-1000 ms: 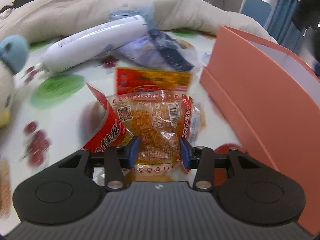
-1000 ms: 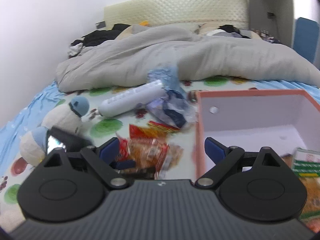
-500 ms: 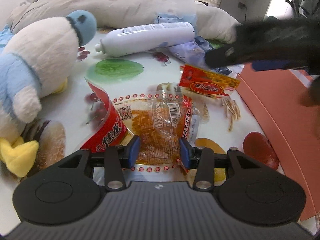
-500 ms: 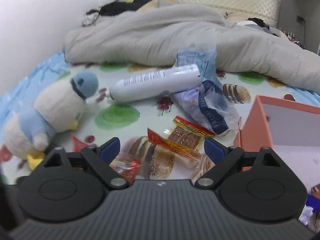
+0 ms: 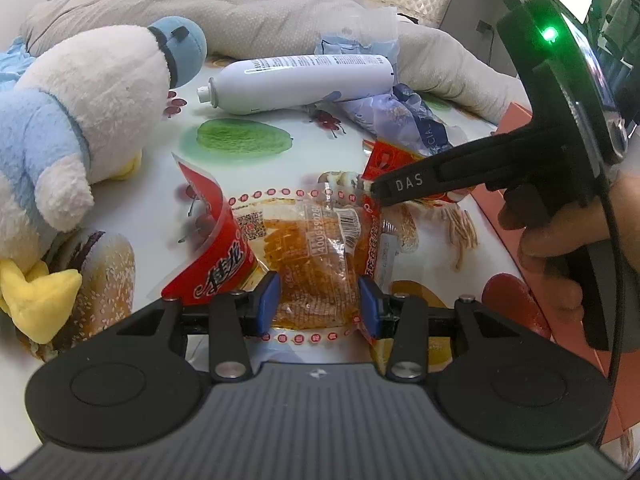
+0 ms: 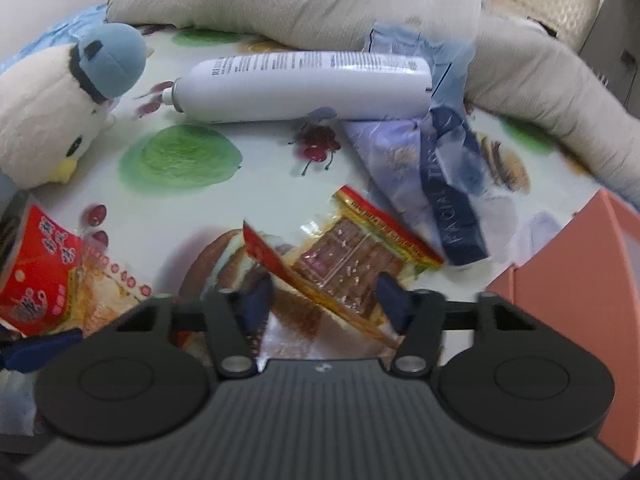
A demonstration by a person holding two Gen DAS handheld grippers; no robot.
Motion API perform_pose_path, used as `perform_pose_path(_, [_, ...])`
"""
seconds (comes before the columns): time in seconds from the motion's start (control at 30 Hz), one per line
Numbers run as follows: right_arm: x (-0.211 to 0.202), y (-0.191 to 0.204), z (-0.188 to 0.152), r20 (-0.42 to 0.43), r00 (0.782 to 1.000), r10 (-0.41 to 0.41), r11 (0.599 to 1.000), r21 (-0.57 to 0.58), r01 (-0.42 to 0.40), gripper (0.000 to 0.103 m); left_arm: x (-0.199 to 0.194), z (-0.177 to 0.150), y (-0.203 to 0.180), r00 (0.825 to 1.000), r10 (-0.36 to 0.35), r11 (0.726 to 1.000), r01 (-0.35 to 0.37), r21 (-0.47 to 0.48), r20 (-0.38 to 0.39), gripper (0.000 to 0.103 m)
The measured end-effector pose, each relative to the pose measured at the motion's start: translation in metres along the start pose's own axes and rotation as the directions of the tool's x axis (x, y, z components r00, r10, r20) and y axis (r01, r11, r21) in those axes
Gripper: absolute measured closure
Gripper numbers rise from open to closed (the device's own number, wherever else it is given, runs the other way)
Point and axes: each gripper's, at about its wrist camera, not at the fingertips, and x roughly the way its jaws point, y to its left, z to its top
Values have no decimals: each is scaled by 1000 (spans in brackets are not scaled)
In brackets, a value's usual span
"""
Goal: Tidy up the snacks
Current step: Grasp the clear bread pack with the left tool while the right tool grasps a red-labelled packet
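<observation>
I've got two snacks in hand and neither is boxed yet, so I'd call this mid-task. My left gripper [image 5: 319, 300] sits low in the centre of its view with both blue pads pressed on the orange snack packet [image 5: 316, 256], the clear bag with the red end flap; it lies on the printed bedsheet [image 5: 244, 136] just above the pads.

Over on the right wrist view, my right gripper [image 6: 323, 298] has just been narrowing its jaws around the red-and-gold snack bar [image 6: 344, 264], which sits tilted between the pads at lower centre. The pads look close to its edges, but the frame is smeared and I can't confirm they are pressing.

The salmon box [image 6: 576, 280] waits at the right edge of that view, just beside the bar. Its inside is out of sight here, so I can't say what's already packed.

Count, as far as I can see:
- Two snack packets on the sheet, one per gripper.
- One white spray bottle [image 6: 304, 84] lying on its side, upper centre.
- One crumpled facial-tissue pack [image 6: 432, 176], right of centre.
- One plush penguin [image 5: 92, 120] at the left.
- One box.

What's left, I reckon: carry both packets rightward into the box.
</observation>
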Motion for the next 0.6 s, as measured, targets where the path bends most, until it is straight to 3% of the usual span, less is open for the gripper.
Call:
perform_pose_path(0.1, [-4, 0, -2, 5, 1000, 4, 1000, 8, -4, 85, -1, 1, 0, 1000, -9, 1000, 9, 6, -11, 55])
perform_pose_path(0.27, [-21, 8, -18, 36, 999, 19, 1000, -15, -18, 99, -12, -2, 1, 999, -9, 1000, 9, -4, -35, 55])
perform_pose_path(0.6, [-101, 6, -61, 124, 990, 74, 991, 101, -86, 100, -50, -29, -4, 997, 15, 999, -19, -45, -79, 56])
